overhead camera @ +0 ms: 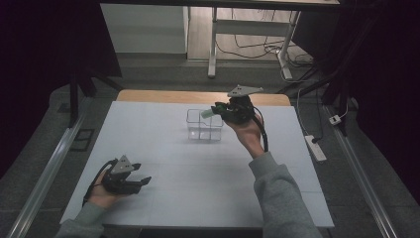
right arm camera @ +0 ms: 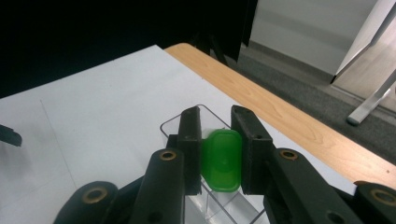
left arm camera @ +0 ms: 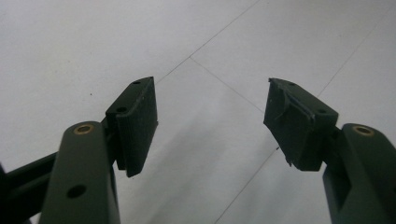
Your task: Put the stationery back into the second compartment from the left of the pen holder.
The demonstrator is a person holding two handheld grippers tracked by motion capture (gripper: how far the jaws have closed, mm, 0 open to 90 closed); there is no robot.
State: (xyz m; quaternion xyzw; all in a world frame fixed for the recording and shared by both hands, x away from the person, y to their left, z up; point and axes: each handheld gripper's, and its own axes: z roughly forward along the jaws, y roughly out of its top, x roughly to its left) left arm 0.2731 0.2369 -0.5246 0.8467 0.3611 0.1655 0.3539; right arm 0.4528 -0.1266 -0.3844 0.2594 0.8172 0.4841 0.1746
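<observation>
Green piece [right arm camera: 221,160] is sitting clamped in our right hand-held gripper [overhead camera: 214,112], hovering over the clear box [overhead camera: 203,130] mid-surface [overhead camera: 163,163]. We are risking a miss: releasing off-centre could bounce it off a divider. Left hand-held gripper [left arm camera: 210,126] is gaping wide, empty, low near us.

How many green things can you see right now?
1: a green container, clamped in the right hand-held gripper above the clear plastic box. More could be hidden.
</observation>
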